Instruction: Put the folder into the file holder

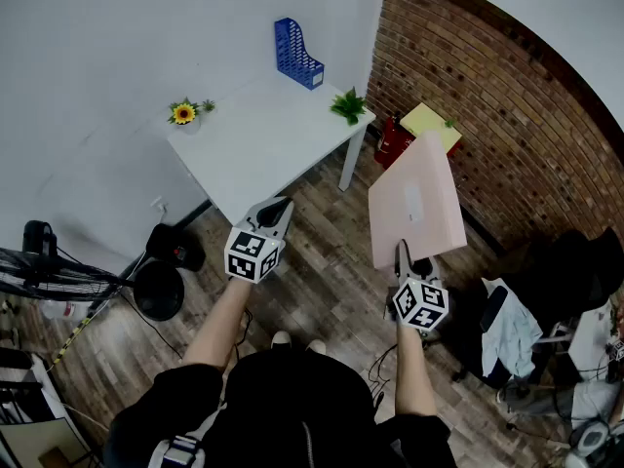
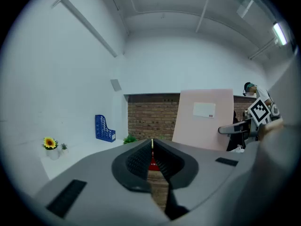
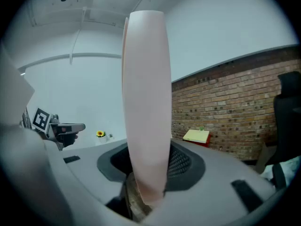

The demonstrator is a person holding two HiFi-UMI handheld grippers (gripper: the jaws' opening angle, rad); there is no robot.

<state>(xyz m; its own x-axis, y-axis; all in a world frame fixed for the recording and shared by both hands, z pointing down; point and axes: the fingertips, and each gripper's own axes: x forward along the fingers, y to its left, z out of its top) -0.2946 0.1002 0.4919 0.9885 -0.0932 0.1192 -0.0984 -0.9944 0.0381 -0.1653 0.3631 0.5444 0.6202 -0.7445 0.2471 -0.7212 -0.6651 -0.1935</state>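
Note:
My right gripper (image 1: 402, 252) is shut on the lower edge of a pink folder (image 1: 417, 201), which it holds up over the wood floor, right of the table. Seen edge-on in the right gripper view, the pink folder (image 3: 146, 102) stands clamped between the jaws of the right gripper (image 3: 149, 173). The blue file holder (image 1: 296, 54) stands empty at the far corner of the white table (image 1: 258, 135). Beside the table's near corner my left gripper (image 1: 277, 213) hovers, jaws together on nothing. From the left gripper (image 2: 151, 161) view, the file holder (image 2: 104, 128) and the folder (image 2: 202, 119) both show ahead.
A sunflower pot (image 1: 184, 115) sits at the table's left corner, a green plant (image 1: 348, 104) at its right edge. A brick wall (image 1: 487, 115) runs along the right, with a yellow pad on a red stool (image 1: 431, 125). A fan (image 1: 39, 271) and clutter stand left, chairs right.

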